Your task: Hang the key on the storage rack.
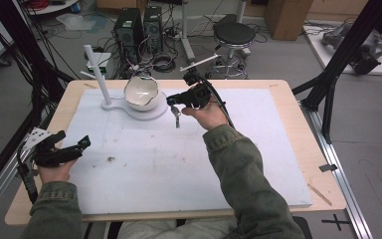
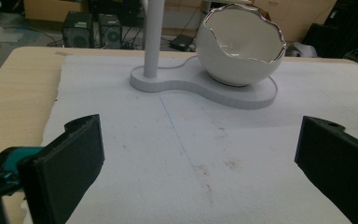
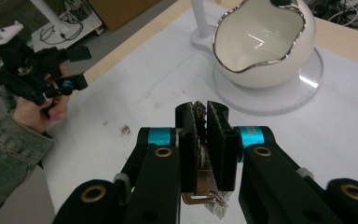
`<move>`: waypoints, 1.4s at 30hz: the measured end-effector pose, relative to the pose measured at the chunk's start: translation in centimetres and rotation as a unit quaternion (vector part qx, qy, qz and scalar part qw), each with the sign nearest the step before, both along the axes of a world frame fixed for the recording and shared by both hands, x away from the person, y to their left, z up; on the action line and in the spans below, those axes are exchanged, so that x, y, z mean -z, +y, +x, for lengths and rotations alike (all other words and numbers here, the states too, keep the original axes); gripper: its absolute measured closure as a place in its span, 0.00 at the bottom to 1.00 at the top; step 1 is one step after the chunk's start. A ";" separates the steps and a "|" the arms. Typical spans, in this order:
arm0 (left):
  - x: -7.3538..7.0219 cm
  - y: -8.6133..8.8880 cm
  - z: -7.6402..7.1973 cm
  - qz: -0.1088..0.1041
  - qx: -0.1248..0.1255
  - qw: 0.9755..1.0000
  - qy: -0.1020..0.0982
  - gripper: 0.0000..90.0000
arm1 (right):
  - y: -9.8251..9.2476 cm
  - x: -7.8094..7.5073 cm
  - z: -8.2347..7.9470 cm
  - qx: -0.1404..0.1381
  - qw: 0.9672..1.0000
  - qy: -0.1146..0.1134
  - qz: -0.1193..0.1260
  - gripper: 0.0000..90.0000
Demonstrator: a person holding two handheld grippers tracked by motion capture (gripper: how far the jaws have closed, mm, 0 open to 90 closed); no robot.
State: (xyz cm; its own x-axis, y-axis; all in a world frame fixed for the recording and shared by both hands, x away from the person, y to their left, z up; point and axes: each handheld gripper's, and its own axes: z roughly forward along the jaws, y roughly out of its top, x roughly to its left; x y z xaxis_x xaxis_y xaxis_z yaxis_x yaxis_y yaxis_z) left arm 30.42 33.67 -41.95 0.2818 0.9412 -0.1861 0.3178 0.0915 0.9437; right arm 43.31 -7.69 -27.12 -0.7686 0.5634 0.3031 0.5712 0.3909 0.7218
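Nearest you, your left gripper (image 1: 74, 147) is hovering released over the front left part of the white mat (image 1: 189, 164), close to the mat's left edge, and its own view is showing the two black jaws standing wide apart with bare mat between them. From above, a broad stretch of open mat is lying between your two hands and running out to the right edge of the worktop (image 1: 303, 149). Farther in, your right gripper (image 1: 175, 102) is clenching a small metal clip (image 1: 177, 117), which is hanging below the jaws just beside the round white stand (image 1: 144, 112). The right gripper view is giving you what the high view is not: the clip (image 3: 200, 154) is sitting squeezed between the two ribbed pads, with its brassy end poking out beneath them. That view is also catching your left gripper (image 3: 72, 70) farther off, near the mat's edge. Beyond, the egg-shaped bowl (image 2: 240, 44) with its jagged silver rim is resting on the stand (image 2: 242, 95), and the stand's white post (image 2: 153, 37) is rising just beside the bowl, near the far edge of the mat.
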 end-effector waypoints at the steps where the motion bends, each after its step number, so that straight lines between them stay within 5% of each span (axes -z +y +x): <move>1: 0.0 0.0 0.0 0.000 0.000 1.000 0.000 0.02 | 0.2 -0.1 0.1 -0.001 1.000 0.001 0.001 0.92; 42: 0.2 0.2 0.1 -0.007 0.001 1.000 -0.002 0.02 | 13.7 -4.1 4.9 -0.056 0.998 -0.012 -0.002 0.92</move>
State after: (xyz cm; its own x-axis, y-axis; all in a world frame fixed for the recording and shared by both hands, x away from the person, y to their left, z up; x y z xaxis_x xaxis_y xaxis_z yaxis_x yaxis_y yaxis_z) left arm 30.55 33.85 -42.11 0.2843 0.9379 -0.1987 0.3149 0.1044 0.9434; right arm 48.21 6.04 -23.00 -0.8336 0.4752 0.2814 0.5062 0.4536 0.7335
